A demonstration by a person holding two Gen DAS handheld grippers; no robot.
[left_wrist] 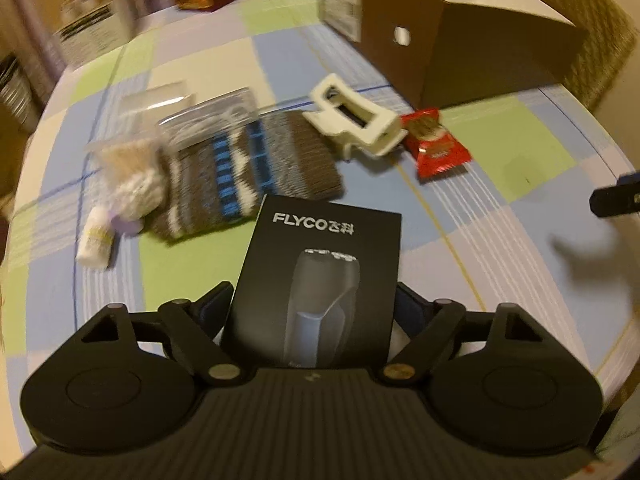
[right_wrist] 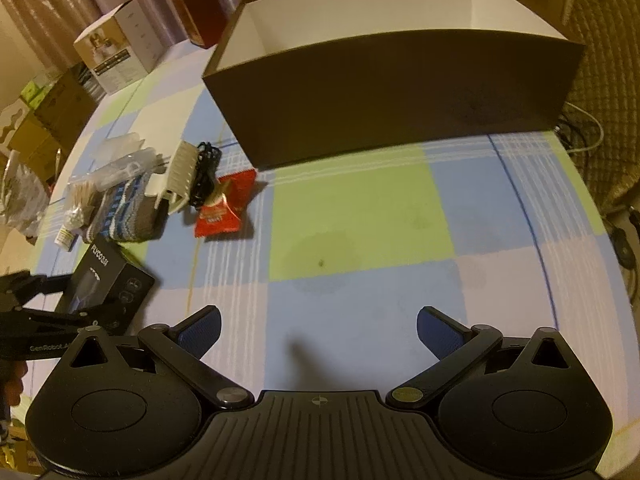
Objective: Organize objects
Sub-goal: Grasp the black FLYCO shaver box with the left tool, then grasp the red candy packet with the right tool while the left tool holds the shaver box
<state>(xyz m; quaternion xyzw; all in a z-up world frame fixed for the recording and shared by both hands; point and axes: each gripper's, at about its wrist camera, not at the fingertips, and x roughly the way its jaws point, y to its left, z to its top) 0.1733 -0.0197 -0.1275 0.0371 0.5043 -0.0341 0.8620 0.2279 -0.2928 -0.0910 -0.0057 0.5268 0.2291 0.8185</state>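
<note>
Your left gripper is hiding the black shaver box's lower end, jaws clamping its sides above the table, while your right gripper is hovering wide open, empty.

- Left gripper was clamped on a black FLYCO shaver box, held up over the checked tablecloth.
- Just past the box lay a brown knit sock with blue stripes, with a clear plastic packet on its far end.
- Small white bottle sat left of the sock, beside some fluffy white stuff, too blurry to tell what.
- Cream hair claw clip was touching a red snack packet.
- Big brown cardboard box stood at the back right.
- Tip of the other gripper poked in at the right edge.
</note>
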